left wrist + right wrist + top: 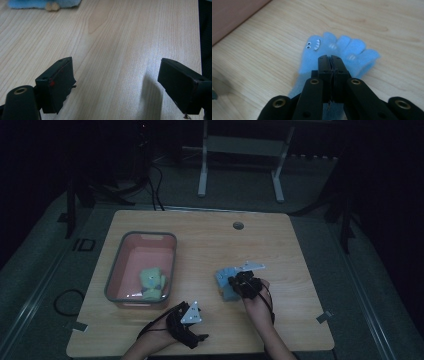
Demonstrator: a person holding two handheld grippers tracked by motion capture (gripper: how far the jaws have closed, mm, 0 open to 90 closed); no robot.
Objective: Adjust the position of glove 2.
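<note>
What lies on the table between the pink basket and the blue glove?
Nothing: in the high view, bare wood of the table separates the pink basket from the blue glove.

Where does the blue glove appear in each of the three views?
High view: blue glove lies right of centre on the table, beside the right gripper.
Left gripper view: top-left corner.
Right gripper view: centre, behind the shut jaws.
Shared landmark: the wooden table.

blue glove (342, 53), green glove (152, 281), pink bin (118, 265)
</note>
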